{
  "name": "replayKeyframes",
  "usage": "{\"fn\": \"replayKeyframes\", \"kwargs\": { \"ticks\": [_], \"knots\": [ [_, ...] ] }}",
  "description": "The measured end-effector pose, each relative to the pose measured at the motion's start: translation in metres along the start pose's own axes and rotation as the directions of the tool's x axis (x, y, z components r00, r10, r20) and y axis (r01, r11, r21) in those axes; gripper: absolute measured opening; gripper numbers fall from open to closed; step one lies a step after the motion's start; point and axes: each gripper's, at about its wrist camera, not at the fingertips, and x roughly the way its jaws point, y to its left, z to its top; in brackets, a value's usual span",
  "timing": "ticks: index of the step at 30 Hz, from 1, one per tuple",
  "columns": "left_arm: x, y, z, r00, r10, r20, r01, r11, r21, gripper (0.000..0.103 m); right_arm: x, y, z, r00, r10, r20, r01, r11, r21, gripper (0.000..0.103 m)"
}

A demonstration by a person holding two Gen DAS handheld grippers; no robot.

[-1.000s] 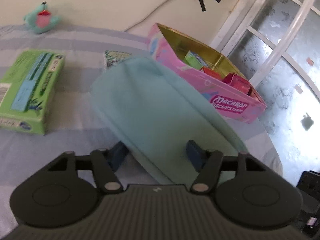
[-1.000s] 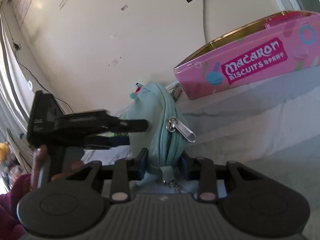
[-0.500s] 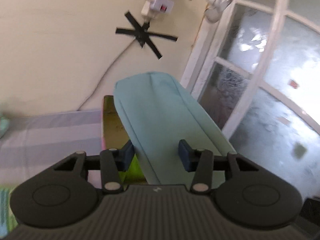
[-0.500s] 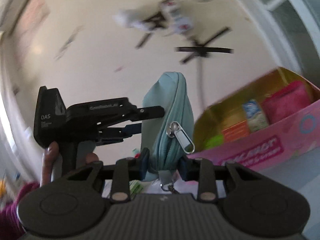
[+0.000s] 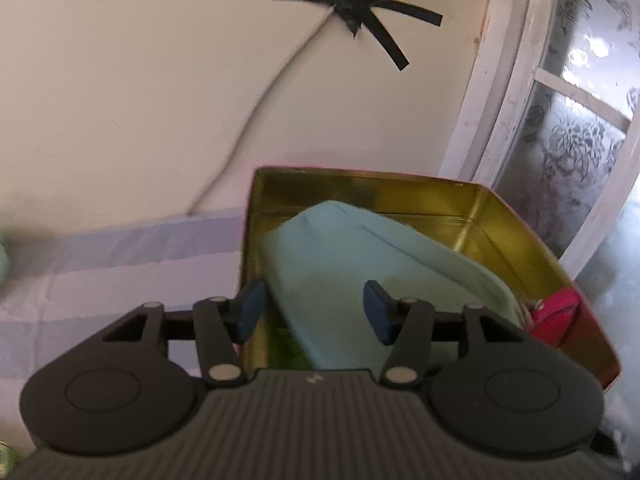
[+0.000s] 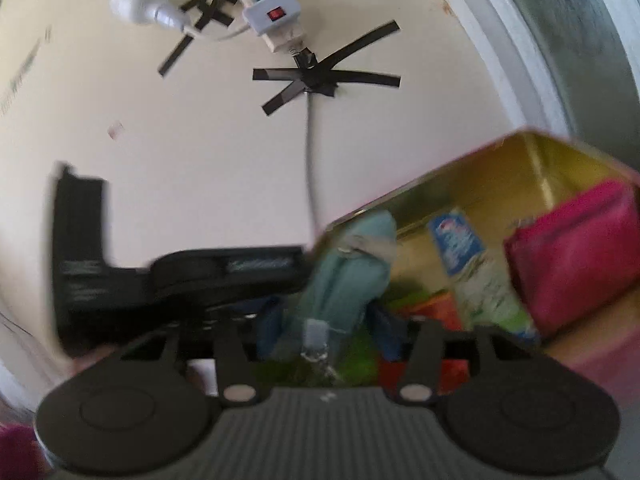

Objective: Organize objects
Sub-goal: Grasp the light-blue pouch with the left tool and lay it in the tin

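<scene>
A light teal zip pouch (image 5: 360,280) lies partly inside the open pink biscuit tin (image 5: 460,196) with its gold interior. My left gripper (image 5: 314,312) is over the tin's near left corner, its blue pads on either side of the pouch's near end. In the blurred right wrist view, my right gripper (image 6: 328,328) is shut on the pouch's (image 6: 344,276) zipper end, above the tin (image 6: 520,152). The left gripper's black body (image 6: 180,276) shows to the left there.
The tin holds a magenta pouch (image 6: 576,248), a white and blue packet (image 6: 476,272) and green and red packets (image 6: 428,308). The tin sits on a lavender striped cloth (image 5: 120,260) against a cream wall. A glass door (image 5: 580,100) stands to the right.
Both grippers have carried the teal pouch from the cloth up and over the tin, then lowered it so that its far end sits inside. The views tilted upward toward the wall.
</scene>
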Motion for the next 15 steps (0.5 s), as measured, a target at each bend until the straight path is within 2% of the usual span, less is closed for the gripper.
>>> {"fn": "replayKeyframes", "kwargs": {
  "ticks": [5,8,10,11,13,14,15],
  "knots": [
    [-0.018,-0.007,-0.006,0.997,0.042,0.069,-0.049,0.994,0.099,0.062,-0.027,-0.003,-0.005,0.994,-0.05,0.102,0.058,0.995,-0.077,0.058],
    [-0.026,-0.012,-0.009,0.992,0.061,0.11,-0.075,0.988,0.132,0.062,-0.051,-0.004,0.0,0.974,-0.104,0.201,0.131,0.983,-0.13,0.058],
    [-0.035,-0.009,-0.01,0.987,0.071,0.145,-0.088,0.989,0.118,0.062,-0.068,-0.003,0.006,0.942,-0.136,0.306,0.19,0.97,-0.155,0.059],
    [-0.039,-0.007,-0.011,0.984,0.08,0.158,-0.097,0.99,0.104,0.062,-0.072,0.002,0.008,0.916,-0.158,0.368,0.242,0.951,-0.195,0.06],
    [-0.045,-0.001,-0.011,0.98,0.102,0.17,-0.116,0.991,0.072,0.062,-0.07,0.013,0.009,0.874,-0.176,0.453,0.327,0.902,-0.281,0.072],
    [-0.047,0.0,-0.012,0.979,0.108,0.171,-0.12,0.991,0.063,0.062,-0.066,0.021,0.008,0.86,-0.165,0.482,0.351,0.877,-0.327,0.082],
    [-0.049,0.002,-0.014,0.978,0.119,0.172,-0.13,0.99,0.057,0.062,-0.06,0.029,0.007,0.856,-0.146,0.496,0.359,0.859,-0.367,0.085]
  ]
}}
